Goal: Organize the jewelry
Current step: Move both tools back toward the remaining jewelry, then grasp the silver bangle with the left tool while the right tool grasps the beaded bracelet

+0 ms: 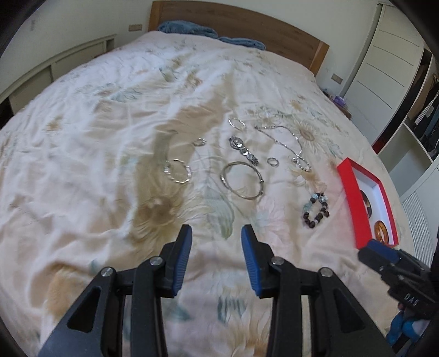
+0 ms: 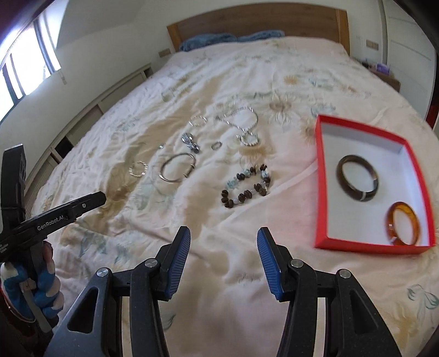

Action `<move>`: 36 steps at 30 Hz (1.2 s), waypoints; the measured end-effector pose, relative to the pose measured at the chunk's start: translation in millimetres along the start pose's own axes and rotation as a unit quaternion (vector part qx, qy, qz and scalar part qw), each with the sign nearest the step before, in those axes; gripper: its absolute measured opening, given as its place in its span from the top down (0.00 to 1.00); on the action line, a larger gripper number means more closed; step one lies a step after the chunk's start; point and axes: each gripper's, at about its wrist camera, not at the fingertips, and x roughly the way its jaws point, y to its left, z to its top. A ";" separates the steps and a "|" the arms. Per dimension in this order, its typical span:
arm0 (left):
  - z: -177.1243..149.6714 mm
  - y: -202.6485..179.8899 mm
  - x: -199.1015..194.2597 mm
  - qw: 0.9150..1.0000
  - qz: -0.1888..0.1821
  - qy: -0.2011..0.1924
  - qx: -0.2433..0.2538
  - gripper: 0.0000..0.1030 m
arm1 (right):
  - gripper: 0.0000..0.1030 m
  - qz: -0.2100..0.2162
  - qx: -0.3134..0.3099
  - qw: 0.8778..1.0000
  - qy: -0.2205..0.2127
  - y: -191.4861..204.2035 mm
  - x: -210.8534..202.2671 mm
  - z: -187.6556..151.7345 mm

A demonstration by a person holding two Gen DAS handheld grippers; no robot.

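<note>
Jewelry lies spread on a floral bedspread [image 1: 109,164]. A silver bangle [image 1: 242,180] [image 2: 178,167], a dark beaded bracelet [image 1: 317,208] [image 2: 247,184], a silver watch [image 1: 242,149], a small ring [image 1: 273,162] and a silver chain necklace [image 1: 288,140] [image 2: 241,123] lie apart. A red box [image 2: 319,175] [image 1: 354,197] holds a dark bangle [image 2: 356,178] and an amber bangle [image 2: 403,226]. My left gripper [image 1: 216,233] hangs open and empty, short of the silver bangle. My right gripper [image 2: 223,236] is open and empty too, short of the beaded bracelet.
A twisted silver bracelet [image 1: 178,171] [image 2: 138,168] and smaller silver pieces [image 1: 199,142] lie left of the bangle. A wooden headboard [image 2: 255,19] with blue fabric [image 1: 192,28] is at the far end. A gloved hand [image 2: 41,285] holds the left tool. A wardrobe [image 1: 389,68] stands right.
</note>
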 end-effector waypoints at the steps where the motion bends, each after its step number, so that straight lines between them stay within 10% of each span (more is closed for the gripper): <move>1: 4.1 -2.1 7.2 1.000 -0.002 0.002 0.001 0.66 | 0.51 0.000 0.001 1.000 0.004 -1.0 6.8 2.0; 17: 59.3 -10.0 124.2 0.998 0.001 0.043 0.039 0.71 | 0.51 -0.004 0.028 0.998 0.050 -11.8 84.9 28.1; 36: 59.5 -17.4 149.6 0.995 -0.005 0.050 0.085 0.78 | 0.50 0.032 0.073 0.996 0.032 -34.8 131.9 62.1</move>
